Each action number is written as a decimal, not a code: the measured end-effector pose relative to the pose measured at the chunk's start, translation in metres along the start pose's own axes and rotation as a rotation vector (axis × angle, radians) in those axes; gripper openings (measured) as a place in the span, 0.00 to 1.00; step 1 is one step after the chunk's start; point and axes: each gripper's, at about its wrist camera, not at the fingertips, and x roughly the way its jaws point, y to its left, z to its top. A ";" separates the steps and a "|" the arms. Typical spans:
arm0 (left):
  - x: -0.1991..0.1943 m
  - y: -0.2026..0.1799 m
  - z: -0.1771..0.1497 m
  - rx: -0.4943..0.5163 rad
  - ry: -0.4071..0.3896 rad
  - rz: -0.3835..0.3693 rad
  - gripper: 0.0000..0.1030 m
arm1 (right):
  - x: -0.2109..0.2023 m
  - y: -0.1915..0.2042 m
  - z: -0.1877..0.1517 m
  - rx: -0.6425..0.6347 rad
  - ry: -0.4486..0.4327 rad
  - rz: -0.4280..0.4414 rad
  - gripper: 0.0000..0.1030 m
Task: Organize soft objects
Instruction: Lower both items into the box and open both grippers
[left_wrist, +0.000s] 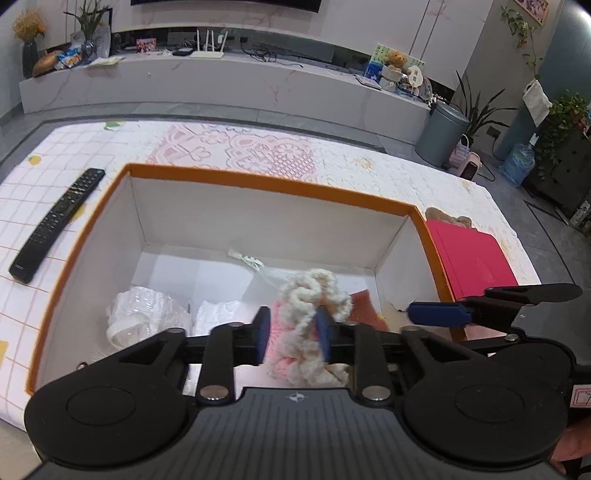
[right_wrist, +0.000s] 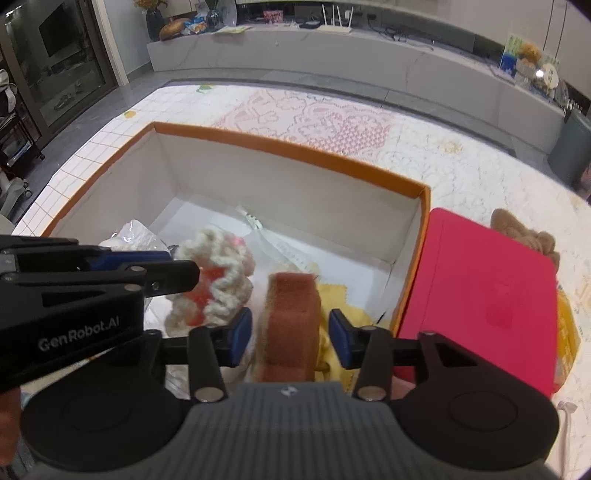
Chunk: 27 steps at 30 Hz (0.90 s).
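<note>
Left gripper (left_wrist: 291, 328) pinches a cream-and-pink knit (left_wrist: 312, 295), pads pressed into the yarn from both sides. It hangs over the box (left_wrist: 258, 181), inside the rim, presumably so a release drops it onto the floor rather than the cloth outside.

Right gripper (right_wrist: 290, 334) stands wide, pads clear of the brown sponge (right_wrist: 291, 314) between them. Whether the sponge rests on the yellow cloth (right_wrist: 332, 291) or against the wall, cannot tell. Judgement: just let go, or not yet gripped.

White bundle (left_wrist: 140, 314) lies at the box's left. Red lid (right_wrist: 480, 295) lies just beside the box. Remote (left_wrist: 59, 218) lies well apart.
</note>
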 end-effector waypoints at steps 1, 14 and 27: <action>-0.003 -0.001 0.000 -0.001 -0.005 0.007 0.40 | -0.003 0.001 0.000 -0.005 -0.008 -0.003 0.53; -0.039 -0.019 -0.003 0.016 -0.157 0.041 0.55 | -0.063 -0.009 -0.018 0.000 -0.163 -0.040 0.69; -0.066 -0.071 -0.028 0.133 -0.280 0.038 0.64 | -0.111 -0.040 -0.063 0.064 -0.262 -0.056 0.69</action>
